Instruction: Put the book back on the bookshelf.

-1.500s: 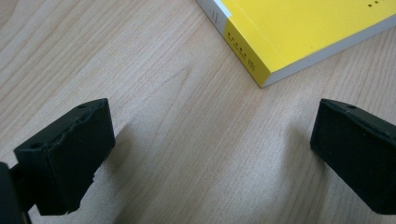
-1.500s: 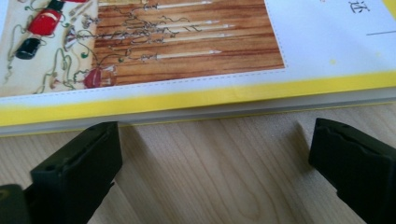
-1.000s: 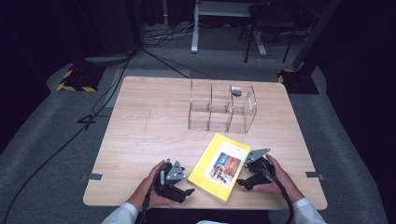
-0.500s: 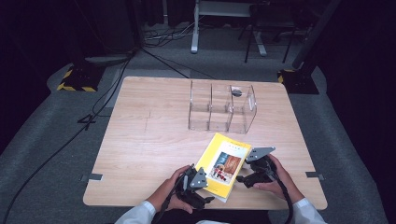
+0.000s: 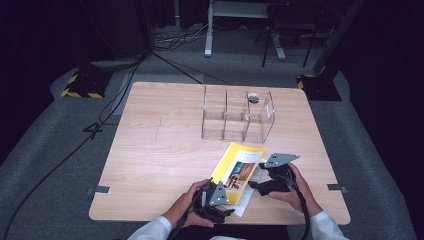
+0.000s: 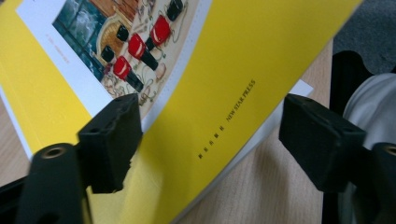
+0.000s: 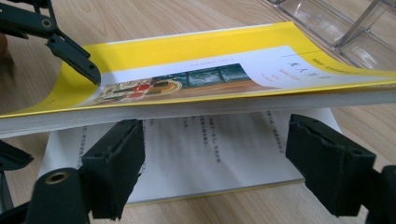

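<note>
We've got the yellow book (image 5: 239,169) at 6 o'clock on the table (image 5: 160,150), part open, left hand-held gripper (image 5: 223,194) just been closing with the cover corner between still-parted jaws, right hand-held gripper (image 5: 254,184) apart at the page edge; transfer to clear organizer (image 5: 237,116) at 12 o'clock pending.

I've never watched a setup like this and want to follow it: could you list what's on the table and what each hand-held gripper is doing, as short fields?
table: wooden table
book: yellow book, near edge, front part lifted off the pages below
organizer: clear organizer, upright compartments, behind the book
left hand-held gripper: at the book's near corner, jaws open and just been closing, cover corner between them
right hand-held gripper: at the book's right edge, jaws open by the raised pages
</note>
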Motion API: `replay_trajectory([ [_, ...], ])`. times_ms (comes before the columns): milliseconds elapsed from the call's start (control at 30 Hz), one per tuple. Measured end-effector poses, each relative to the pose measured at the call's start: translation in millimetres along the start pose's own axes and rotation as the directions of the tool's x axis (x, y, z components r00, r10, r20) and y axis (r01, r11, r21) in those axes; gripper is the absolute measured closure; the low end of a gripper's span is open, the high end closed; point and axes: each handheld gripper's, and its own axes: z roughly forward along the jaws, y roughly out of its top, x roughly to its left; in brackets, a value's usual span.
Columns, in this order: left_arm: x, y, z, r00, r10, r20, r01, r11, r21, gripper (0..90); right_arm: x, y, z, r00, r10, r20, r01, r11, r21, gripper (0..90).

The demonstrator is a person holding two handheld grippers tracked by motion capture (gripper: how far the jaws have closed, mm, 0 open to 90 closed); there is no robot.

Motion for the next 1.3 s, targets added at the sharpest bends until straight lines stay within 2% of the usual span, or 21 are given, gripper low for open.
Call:
replay_trajectory([
  [67, 1.4, 1.2, -2.4, 0.9998, -0.019, 0.006, 0.019, 0.9996, -0.019, 36.6, -0.1, 0.3, 0.3, 1.0, 0.0, -0.001, 0.0, 1.0, -0.003, 20.4],
  [100, 1.0, 1.5, -3.8, 0.9999, -0.014, 0.009, 0.015, 0.9995, -0.027, 40.8, -0.3, 0.3, 0.3, 1.0, 0.004, -0.003, -0.004, 1.0, -0.005, 20.4],
  [300, -3.7, 3.0, -14.9, 0.9961, 0.075, -0.047, -0.078, 0.9957, -0.05, 65.5, -1.2, -1.2, 1.1, 0.9998, 0.017, 0.009, -0.017, 1.0, -0.011, 20.3],
  [400, 1.1, -1.0, -22.1, 0.9965, 0.063, -0.056, -0.068, 0.9934, -0.093, 76.1, -2.8, -3.0, 0.9, 0.9991, 0.042, 0.005, -0.042, 0.999, -0.022, 20.0],
  [467, 4.1, -2.6, -23.6, 0.9976, 0.053, -0.045, -0.057, 0.9928, -0.105, 78.7, -3.5, -3.4, 0.6, 0.9986, 0.053, 0.002, -0.053, 0.998, -0.028, 19.9],
  [500, 7.1, -4.1, -24.5, 0.999, 0.035, -0.029, -0.038, 0.9929, -0.113, 78.7, -4.1, -3.9, 0.4, 0.9984, 0.057, 0.003, -0.057, 0.998, -0.035, 19.7],
  [600, 12.9, -9.6, -28.9, 0.9993, 0.027, -0.026, -0.029, 0.9937, -0.108, 80.5, -3.6, -7.4, -0.7, 0.9993, 0.033, 0.016, -0.033, 0.999, -0.024, 19.9],
  [667, 16.8, -13.4, -33.3, 0.9988, 0.035, -0.035, -0.038, 0.9932, -0.11, 81.9, -4.0, -10.1, -3.7, 0.9996, 0.012, 0.027, -0.011, 1.0, -0.026, 19.8],
  [767, 23.2, -17.1, -38.8, 0.9994, 0.022, -0.026, -0.025, 0.9917, -0.126, 83.4, -4.8, -13.3, -9.1, 1.0, -0.009, 0.003, 0.009, 0.999, -0.043, 18.1],
  [800, 29.0, -20.5, -44.8, 0.9996, 0.014, -0.025, -0.017, 0.991, -0.133, 83.7, -5.0, -15.5, -15.9, 0.9994, -0.034, -0.01, 0.033, 0.998, -0.053, 18.1],
  [867, 31.3, -22.2, -47.2, 0.9997, 0.008, -0.022, -0.011, 0.9906, -0.137, 83.7, -5.0, -16.0, -19.4, 0.999, -0.044, -0.01, 0.044, 0.997, -0.062, 18.1],
  [933, 35.0, -26.4, -51.2, 0.9999, -0.001, -0.017, -0.002, 0.9906, -0.137, 83.6, -4.2, -13.9, -27.6, 0.9979, -0.064, -0.009, 0.063, 0.992, -0.105, 18.4],
  [967, 36.2, -28.1, -52.5, 0.9999, 0.004, -0.016, -0.006, 0.9909, -0.134, 83.6, -1.2, -8.9, -33.5, 0.9958, -0.091, -0.014, 0.087, 0.984, -0.156, 19.5],
  [1000, 36.9, -29.2, -53.2, 0.9999, 0.004, -0.014, -0.006, 0.9914, -0.13, 83.6, -1.2, -8.9, -33.5, 0.9958, -0.091, -0.014, 0.087, 0.984, -0.156, 19.5],
  [1100, 40.0, -32.1, -55.4, 1.0, 0.005, 0.0, -0.005, 0.9929, -0.119, 83.3, 6.4, 1.2, -34.8, 0.9894, -0.142, -0.031, 0.132, 0.968, -0.215, 21.0],
  [1133, 41.3, -33.5, -55.5, 0.9999, 0.01, 0.009, -0.009, 0.9936, -0.113, 83.1, 13.2, 8.5, -29.6, 0.98, -0.196, -0.036, 0.183, 0.958, -0.222, 21.5],
  [1200, 42.6, -35.0, -55.7, 0.9997, 0.013, 0.02, -0.011, 0.9944, -0.105, 82.9, 19.9, 15.8, -22.6, 0.9678, -0.246, -0.051, 0.23, 0.948, -0.221, 23.1],
  [1233, 42.6, -35.0, -55.7, 0.9997, 0.013, 0.02, -0.011, 0.9944, -0.105, 82.9, 19.9, 15.8, -22.6, 0.9678, -0.246, -0.051, 0.23, 0.948, -0.221, 23.1],
  [1267, 43.1, -35.7, -56.0, 0.9996, 0.021, 0.02, -0.019, 0.9947, -0.101, 82.9, 23.1, 19.2, -18.4, 0.963, -0.262, -0.061, 0.244, 0.946, -0.215, 23.6],
  [1300, 43.6, -35.9, -56.4, 0.9995, 0.024, 0.02, -0.022, 0.9949, -0.098, 82.9, 26.3, 23.3, -12.6, 0.9543, -0.292, -0.062, 0.275, 0.939, -0.206, 23.9],
])
